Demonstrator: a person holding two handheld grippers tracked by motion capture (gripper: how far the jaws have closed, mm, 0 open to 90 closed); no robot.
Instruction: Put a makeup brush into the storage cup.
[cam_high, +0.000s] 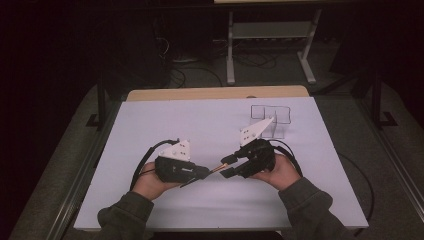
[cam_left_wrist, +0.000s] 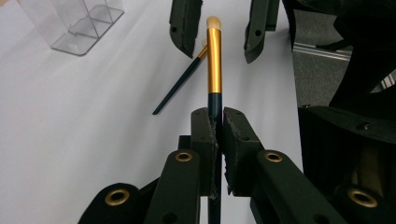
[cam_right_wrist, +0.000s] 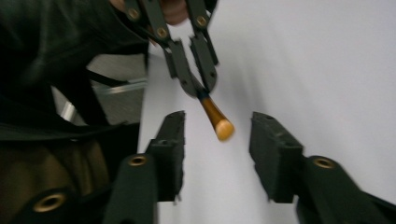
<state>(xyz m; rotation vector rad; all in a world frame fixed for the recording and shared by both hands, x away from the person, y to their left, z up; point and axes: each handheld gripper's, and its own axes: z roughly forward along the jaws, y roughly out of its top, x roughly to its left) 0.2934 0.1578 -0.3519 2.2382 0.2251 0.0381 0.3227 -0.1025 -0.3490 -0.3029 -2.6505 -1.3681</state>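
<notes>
Brush (cam_left_wrist: 214, 60) handle hidden between the left gripper (cam_left_wrist: 216, 135) fingers; right gripper view blurred

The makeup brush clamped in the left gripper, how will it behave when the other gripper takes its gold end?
The makeup brush looks stiff: it juts straight out of the left gripper without drooping. Its gold ferrule seems smooth and round, so the right gripper might slip on it. The thin handle suggests little weight, and the bristle tip would probably squash if pinched.

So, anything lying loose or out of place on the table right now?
Yes: a second brush lies loose and slanted on the white table, outside the clear organizer. The left claw holds the other brush.
</notes>
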